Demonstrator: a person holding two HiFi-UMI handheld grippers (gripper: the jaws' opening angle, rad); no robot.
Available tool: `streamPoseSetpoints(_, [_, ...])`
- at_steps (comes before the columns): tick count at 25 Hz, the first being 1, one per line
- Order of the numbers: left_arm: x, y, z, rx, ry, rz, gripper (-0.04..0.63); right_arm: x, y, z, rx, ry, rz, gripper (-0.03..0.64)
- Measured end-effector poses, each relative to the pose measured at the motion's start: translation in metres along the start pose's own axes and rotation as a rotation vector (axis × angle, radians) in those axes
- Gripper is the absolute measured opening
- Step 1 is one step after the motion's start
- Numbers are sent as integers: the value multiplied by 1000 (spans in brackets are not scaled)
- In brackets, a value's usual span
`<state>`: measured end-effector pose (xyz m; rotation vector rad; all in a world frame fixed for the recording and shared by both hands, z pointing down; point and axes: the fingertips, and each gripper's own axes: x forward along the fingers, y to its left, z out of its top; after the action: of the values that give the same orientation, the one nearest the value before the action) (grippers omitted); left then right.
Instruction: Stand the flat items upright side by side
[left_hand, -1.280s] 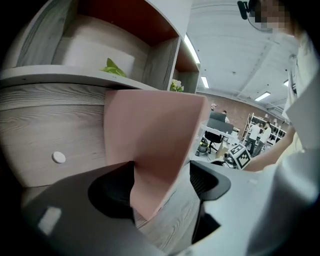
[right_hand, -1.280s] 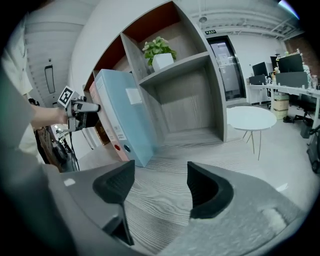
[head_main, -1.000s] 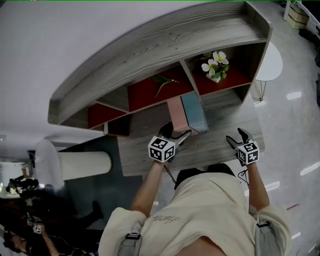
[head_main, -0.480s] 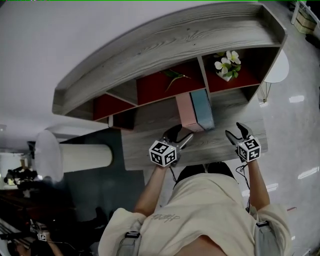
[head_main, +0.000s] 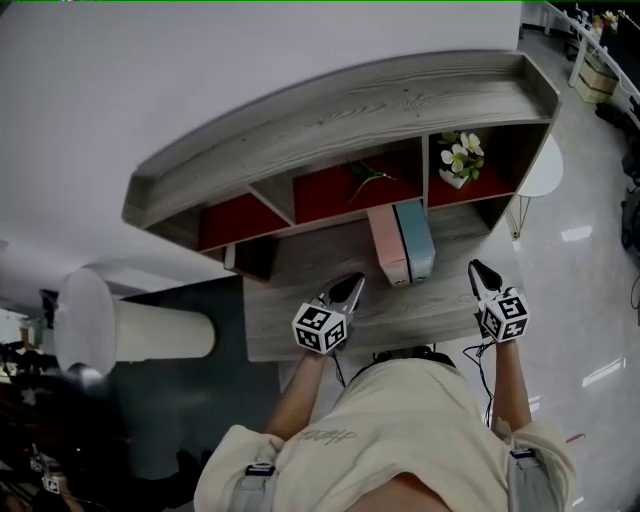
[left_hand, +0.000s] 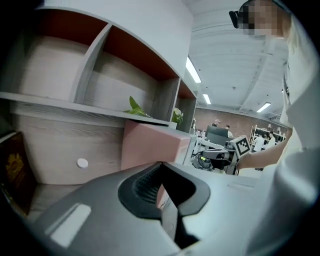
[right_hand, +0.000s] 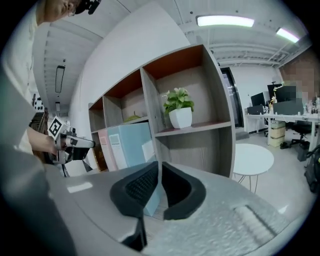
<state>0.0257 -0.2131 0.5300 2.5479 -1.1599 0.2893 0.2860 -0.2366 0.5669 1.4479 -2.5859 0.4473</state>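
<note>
The pink flat item (head_main: 388, 245) and the blue flat item (head_main: 418, 240) are being shown upright and touching side by side on the desk (head_main: 300, 305), backed against the base of the shelf unit (head_main: 340, 110). The left claw (head_main: 350, 285) is being held clenched on nothing, near the pink item but apart from it. The jaws of the right claw (head_main: 482, 270) have just been closing and are being shown together, with nothing between them, off to the right of the blue item. The standing step is therefore being judged as done for these two items. A dark book (left_hand: 14, 172) is being shown further left on the desk, against the shelf unit. Whether it belongs to the task cannot be told. If it does, the next move is calling for a claw to be opened and carried across to it.
</note>
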Motion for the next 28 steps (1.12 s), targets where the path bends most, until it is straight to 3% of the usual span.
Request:
streamPoseSetpoints(1, [-3, 1, 4, 13, -7, 0, 14, -1, 1, 6, -4, -11, -18, 6])
streamPoseSetpoints(4, [-10, -1, 14, 50, -18, 5, 14, -4, 11, 24, -40, -16, -41, 2])
streamPoseSetpoints(8, [-16, 2, 34, 76, -37, 50, 14, -4, 37, 57, -138, -27, 2, 2])
streamPoseSetpoints(12, [-17, -2, 66, 102, -79, 67, 14, -3, 56, 100, -152, -81, 26, 2])
streamPoseSetpoints(19, [-23, 4, 114, 42, -185, 90, 14, 5, 79, 161, -158, -148, 63, 2])
streamPoseSetpoints(22, [-30, 14, 132, 39, -228, 134, 13, 4, 87, 183, -175, -182, 75, 2])
streamPoseSetpoints(28, [-56, 30, 164, 171, -269, 287, 13, -1, 109, 223, -273, -257, 80, 2])
